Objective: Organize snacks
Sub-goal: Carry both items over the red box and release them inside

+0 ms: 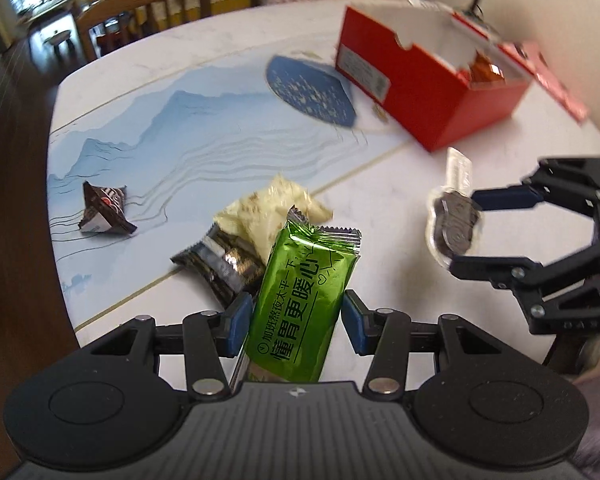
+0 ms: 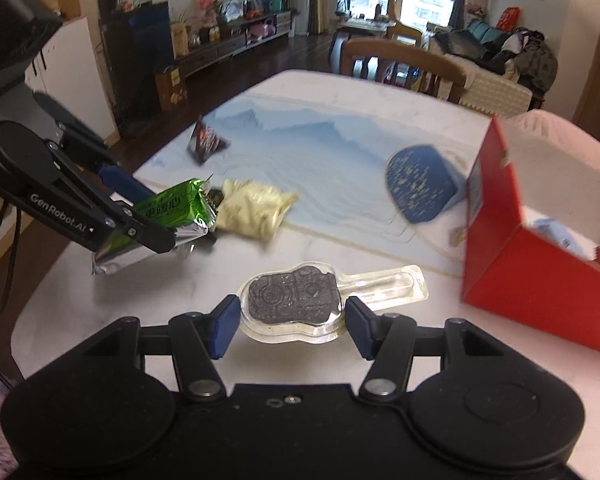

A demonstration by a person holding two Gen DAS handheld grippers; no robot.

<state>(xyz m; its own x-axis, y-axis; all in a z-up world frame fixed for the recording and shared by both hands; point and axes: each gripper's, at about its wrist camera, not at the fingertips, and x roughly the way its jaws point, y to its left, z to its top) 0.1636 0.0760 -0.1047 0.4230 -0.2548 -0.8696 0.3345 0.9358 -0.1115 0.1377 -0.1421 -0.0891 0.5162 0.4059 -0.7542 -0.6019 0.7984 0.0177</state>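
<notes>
Left wrist view: close behind own fingers, low over table (image 1: 228, 92), facing red box (image 1: 432, 92). Right wrist view: same height, facing chair (image 2: 400, 60), window. Shared: table, box, both grippers.

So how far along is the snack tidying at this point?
Partly done. The red box already holds a few wrapped items. In hand: the left gripper grips a green snack bar, and the right gripper grips a clear-packed dark treat. Left on the table: a cream packet, a dark packet and a triangular candy bag.
</notes>
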